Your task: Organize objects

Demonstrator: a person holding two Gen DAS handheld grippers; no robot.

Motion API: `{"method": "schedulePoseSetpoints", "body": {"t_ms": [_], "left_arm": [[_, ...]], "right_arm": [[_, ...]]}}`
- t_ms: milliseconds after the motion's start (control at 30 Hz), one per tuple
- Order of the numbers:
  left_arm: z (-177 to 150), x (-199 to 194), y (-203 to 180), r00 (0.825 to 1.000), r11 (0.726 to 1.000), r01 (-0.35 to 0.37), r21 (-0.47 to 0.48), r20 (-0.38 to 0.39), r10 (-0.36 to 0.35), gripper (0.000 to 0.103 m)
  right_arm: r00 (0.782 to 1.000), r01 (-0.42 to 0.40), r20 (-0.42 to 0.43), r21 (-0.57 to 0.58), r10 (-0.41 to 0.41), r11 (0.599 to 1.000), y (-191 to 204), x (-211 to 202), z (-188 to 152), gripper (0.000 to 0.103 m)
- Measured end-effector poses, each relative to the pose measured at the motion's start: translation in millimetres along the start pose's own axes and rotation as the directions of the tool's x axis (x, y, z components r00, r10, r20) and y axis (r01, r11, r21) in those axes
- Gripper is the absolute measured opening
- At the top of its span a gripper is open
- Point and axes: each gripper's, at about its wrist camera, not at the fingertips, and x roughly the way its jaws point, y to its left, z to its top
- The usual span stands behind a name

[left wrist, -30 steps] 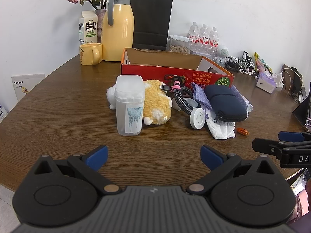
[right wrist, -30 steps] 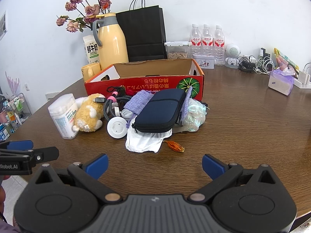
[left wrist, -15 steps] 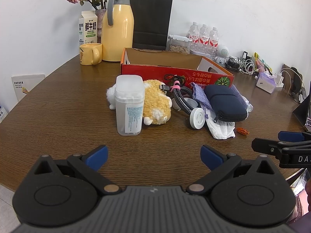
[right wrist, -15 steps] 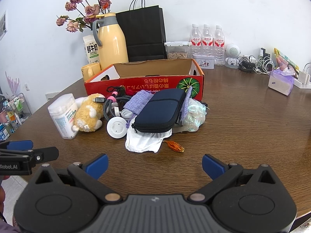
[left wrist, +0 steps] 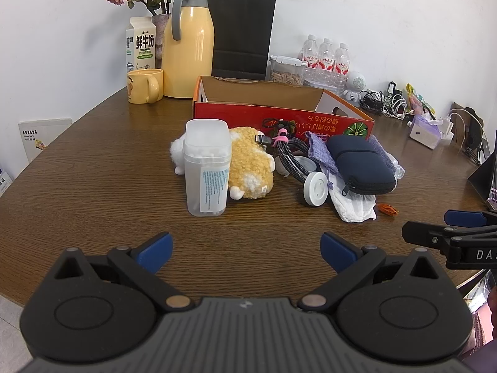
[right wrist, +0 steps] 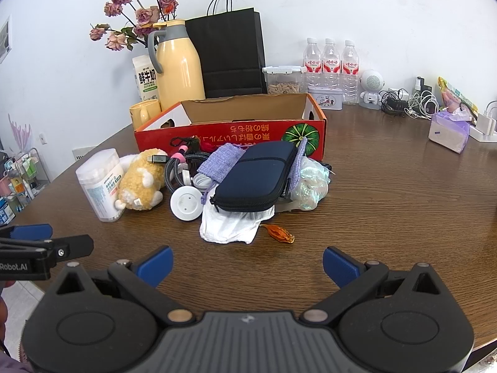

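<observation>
While both grippers are hovering low at the bottom of their frames, nothing is being held: the left gripper (left wrist: 245, 245) and the right gripper (right wrist: 247, 262) are each sitting with fingers spread wide and empty above the bare near edge of the table (left wrist: 93, 171).

Judging by the layout, the organizing is not yet starting. A red box (right wrist: 230, 130), at centre frame behind the clutter, is showing only bare cardboard inside as far as can be seen, and every loose item is still lying on the table in front of it.

Going left to right in the right wrist view: a clear tub (right wrist: 99, 183) of cotton swabs is standing upright at left of centre, touching a plush toy (right wrist: 141, 183). Next, a braided cable (right wrist: 183, 163) is curling above a white disc (right wrist: 185, 203). At centre, a navy pouch (right wrist: 254, 177) is resting on a purple bag (right wrist: 221, 161) and white tissue (right wrist: 230, 227). An iridescent bag (right wrist: 310, 183) is lying just right of it, and an orange scrap (right wrist: 281, 233) lower right of the tissue.

Readable writing: a milk carton (left wrist: 140, 46) in the upper left of the left wrist view is reading "FRESH MILK" under large Chinese characters. Upside-down Chinese print is running along the box front beside a pumpkin picture. The tub's label is too small to read. "Robot.AI" is showing on the left gripper at the far left edge of the right view; "DAS" is showing at the right edge of the left view.
</observation>
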Motion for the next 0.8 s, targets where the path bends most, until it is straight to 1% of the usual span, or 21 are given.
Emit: {"method": "schedulePoseSetpoints", "body": {"t_ms": [400, 667, 800], "left_arm": [[0.0, 0.1, -0.1, 1.0, 1.0, 0.003, 0.002, -0.002, -0.003, 0.103], [-2.3, 10.4, -0.1, 1.0, 1.0, 0.003, -0.001, -0.011, -0.003, 0.103], [3.1, 16.5, 4.3, 1.0, 1.0, -0.02, -0.014, -0.015, 0.02, 0.103]], "right_arm": [[1.0, 0.001, -0.002, 0.0, -0.001, 1.0, -0.3, -1.5, 1.0, 0.103], [1.0, 0.014, -0.011, -0.007, -0.014, 1.0, -9.5, 9.0, -1.1, 0.103], [0.999, 0.033, -0.022, -0.023, -0.034, 0.999, -16.8, 17.1, 0.1, 0.103]]}}
